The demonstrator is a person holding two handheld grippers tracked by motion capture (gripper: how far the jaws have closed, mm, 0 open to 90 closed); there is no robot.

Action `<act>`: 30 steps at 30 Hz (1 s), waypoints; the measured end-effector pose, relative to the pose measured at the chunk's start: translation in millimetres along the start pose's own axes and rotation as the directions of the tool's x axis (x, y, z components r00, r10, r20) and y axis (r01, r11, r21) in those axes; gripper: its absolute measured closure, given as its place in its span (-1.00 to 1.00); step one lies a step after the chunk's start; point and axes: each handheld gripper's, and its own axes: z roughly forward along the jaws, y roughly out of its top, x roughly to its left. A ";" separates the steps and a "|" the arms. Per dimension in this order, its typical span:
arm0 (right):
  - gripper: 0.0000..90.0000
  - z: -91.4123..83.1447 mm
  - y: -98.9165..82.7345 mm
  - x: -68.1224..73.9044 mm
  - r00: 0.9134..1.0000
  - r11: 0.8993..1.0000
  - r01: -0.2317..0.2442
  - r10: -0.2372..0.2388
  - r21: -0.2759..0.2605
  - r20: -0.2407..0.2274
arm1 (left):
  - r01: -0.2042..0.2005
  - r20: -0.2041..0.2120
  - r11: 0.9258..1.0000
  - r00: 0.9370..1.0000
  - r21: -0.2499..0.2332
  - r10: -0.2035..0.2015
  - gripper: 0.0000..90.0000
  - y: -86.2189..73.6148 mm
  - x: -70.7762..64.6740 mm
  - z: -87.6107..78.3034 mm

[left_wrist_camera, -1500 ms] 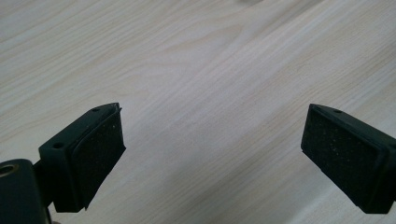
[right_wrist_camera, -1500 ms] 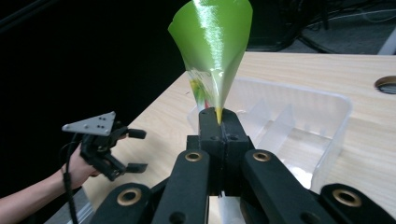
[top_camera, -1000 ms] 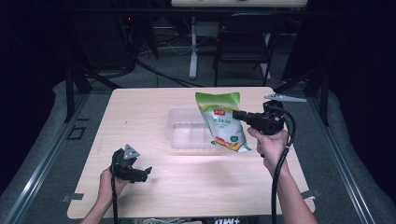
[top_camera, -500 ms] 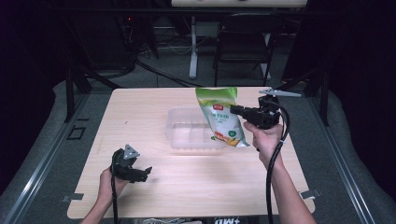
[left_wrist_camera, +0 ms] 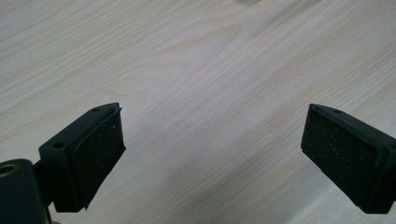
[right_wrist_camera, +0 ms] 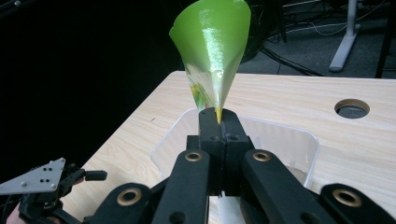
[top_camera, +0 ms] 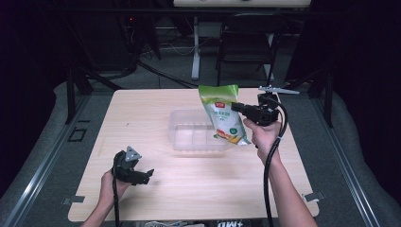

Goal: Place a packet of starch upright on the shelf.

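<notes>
The wooden table (top_camera: 156,109) carries a clear plastic tray (top_camera: 189,130) near its middle. Over the tray's right part hangs a green snack bag (top_camera: 222,113), glossy, with a white panel and orange-yellow print low down. The right gripper (top_camera: 236,107) pinches its edge tight. The left gripper (left_wrist_camera: 212,154) gapes wide, empty, over bare wood.

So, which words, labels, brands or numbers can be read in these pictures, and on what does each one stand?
Red label and print on the green and white plastic pouch held by the right gripper: too blurred to read.
White marks at the near edge of the light wooden table: cut off by the picture's edge, not readable.
Clear plastic tray, left gripper: no text to be seen.
</notes>
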 end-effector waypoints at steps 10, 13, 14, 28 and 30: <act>1.00 10.8 4.6 1.1 1.000 1.000 -0.003 0.003 -0.001 0.017 | 0.000 0.002 1.000 1.000 0.000 0.000 -0.87 -0.1 0.0 0.0; 1.00 13.4 4.9 0.8 1.000 1.000 -0.003 0.003 -0.001 0.018 | -0.001 0.001 1.000 1.000 0.002 0.001 -0.88 -0.1 -0.1 -0.1; 1.00 16.4 5.2 0.8 1.000 1.000 -0.003 0.003 0.004 0.025 | 0.000 0.001 1.000 1.000 0.002 0.000 -0.87 -0.1 -0.2 -0.1; 1.00 32.3 6.9 -2.9 0.999 1.000 -0.025 0.025 0.014 0.042 | -0.002 0.002 1.000 1.000 0.002 0.002 -0.87 -0.2 0.0 0.0; 1.00 34.1 6.6 -4.4 0.998 0.999 -0.030 0.029 0.016 0.048 | -0.001 0.004 1.000 1.000 0.002 0.001 -0.87 -0.2 0.0 0.0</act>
